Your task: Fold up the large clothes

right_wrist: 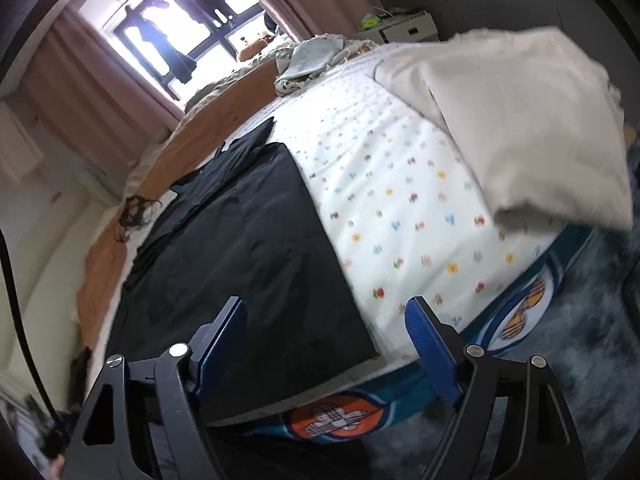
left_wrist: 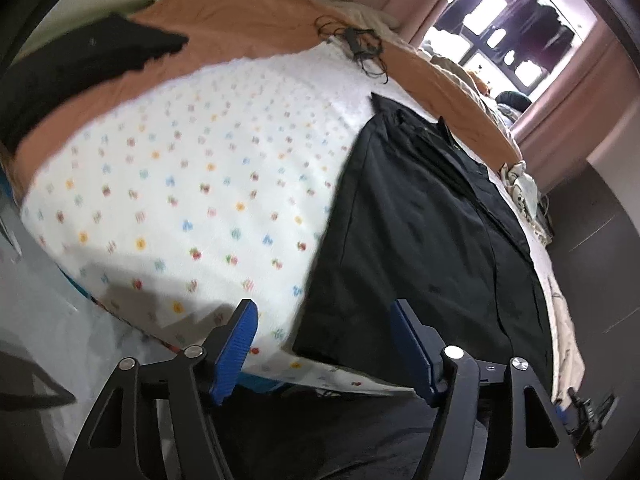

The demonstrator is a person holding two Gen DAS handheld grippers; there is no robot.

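Observation:
A large black garment (left_wrist: 420, 232) lies flat on the bed's white dotted sheet (left_wrist: 192, 184), its collar end toward the far side. It also shows in the right wrist view (right_wrist: 240, 248) on the same sheet (right_wrist: 408, 216). My left gripper (left_wrist: 324, 312) is open and empty, hovering over the garment's near left corner at the bed's edge. My right gripper (right_wrist: 328, 312) is open and empty, above the garment's near right corner.
An orange blanket (left_wrist: 240, 20) covers the far side of the bed. Another black garment (left_wrist: 80, 68) lies at the far left. A cream folded cloth (right_wrist: 520, 120) lies at the right. A tangle of black cable (left_wrist: 360, 46) sits on the bed. Patterned mattress side (right_wrist: 336, 420) faces me.

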